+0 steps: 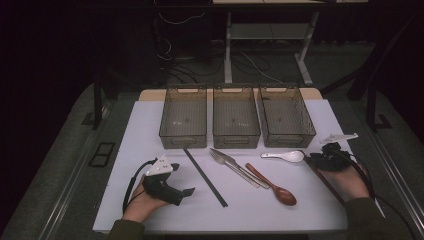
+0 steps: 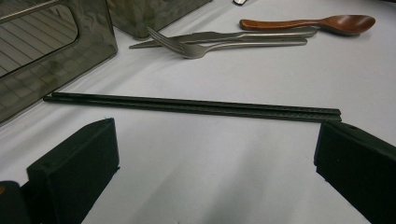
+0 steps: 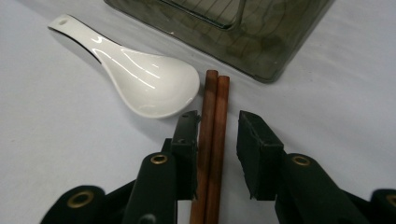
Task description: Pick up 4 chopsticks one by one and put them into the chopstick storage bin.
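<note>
A pair of brown wooden chopsticks point(image 3: 212, 140) lies between the jaws of my right gripper point(image 3: 215, 126). The left jaw rests against them and a gap shows at the right jaw, so the gripper is open. In the high view this gripper point(image 1: 312, 159) sits low at the right of the table, over the brown chopsticks point(image 1: 327, 182). A white ceramic spoon point(image 3: 154, 84) lies just left of the jaw tips. My left gripper point(image 2: 217, 135) stands wide open and holds nothing. Black chopsticks point(image 2: 196, 107) lie across the mat just beyond its jaws. In the high view it point(image 1: 182, 178) rests at the front left.
Three smoky transparent bins point(image 1: 183, 141) point(image 1: 236, 141) point(image 1: 287, 140) stand in a row at the back of the white mat. A fork point(image 1: 232, 162), a knife point(image 1: 245, 170) and a wooden spoon point(image 1: 275, 185) lie in the middle, beside the black chopsticks point(image 1: 205, 177) and white spoon point(image 1: 287, 156).
</note>
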{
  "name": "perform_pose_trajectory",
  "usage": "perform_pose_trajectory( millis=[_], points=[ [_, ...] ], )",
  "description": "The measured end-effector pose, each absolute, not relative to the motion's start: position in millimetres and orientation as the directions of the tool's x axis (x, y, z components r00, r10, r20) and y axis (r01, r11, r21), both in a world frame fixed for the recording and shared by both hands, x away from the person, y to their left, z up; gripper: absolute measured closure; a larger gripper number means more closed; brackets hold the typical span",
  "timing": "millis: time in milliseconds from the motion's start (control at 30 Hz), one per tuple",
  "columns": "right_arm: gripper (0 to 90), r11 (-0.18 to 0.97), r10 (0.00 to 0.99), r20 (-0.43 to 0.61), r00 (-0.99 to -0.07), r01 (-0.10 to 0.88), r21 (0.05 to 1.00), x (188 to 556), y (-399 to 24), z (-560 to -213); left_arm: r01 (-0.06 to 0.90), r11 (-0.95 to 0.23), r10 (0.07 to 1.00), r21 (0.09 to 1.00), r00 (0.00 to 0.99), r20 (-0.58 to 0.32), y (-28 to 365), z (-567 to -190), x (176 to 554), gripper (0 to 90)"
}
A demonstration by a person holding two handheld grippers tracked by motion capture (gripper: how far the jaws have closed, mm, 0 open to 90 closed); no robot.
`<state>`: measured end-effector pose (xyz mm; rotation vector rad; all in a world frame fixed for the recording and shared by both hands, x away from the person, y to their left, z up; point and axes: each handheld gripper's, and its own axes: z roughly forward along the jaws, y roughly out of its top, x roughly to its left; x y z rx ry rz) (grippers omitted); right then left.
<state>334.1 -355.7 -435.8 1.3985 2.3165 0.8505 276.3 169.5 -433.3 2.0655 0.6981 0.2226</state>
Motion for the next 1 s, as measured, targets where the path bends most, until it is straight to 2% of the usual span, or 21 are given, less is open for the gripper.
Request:
perform_pose_trajectory(
  millis=[233, 433, 700, 1000],
  points=[
    [63.1, 0.341, 0.861, 0.075, -0.503, 0.679, 0.65, 315, -362, -425, 0.393, -0.418, 0.56, 0.819, 0.821, -0.109, 169, -433, 276, 0.0],
    [63.1, 0.316, 0.852, 0.115, -0.511, 0.675, 0.666, 295, -369, -420, 0.394, -0.421, 0.56, 0.817, 0.822, -0.108, 170, -433, 276, 0.0],
    [64.3, 0.32, 0.849, 0.108, -0.516, 0.667, 0.673, 271, -379, -419, 0.392, -0.42, 0.559, 0.819, 0.822, -0.107, 170, -433, 276, 0.0],
    [70.8, 0.345, 0.849, 0.089, -0.521, 0.674, 0.653, 270, -383, -423, 0.392, -0.421, 0.559, 0.818, 0.822, -0.106, 171, -433, 276, 0.0]
  ],
)
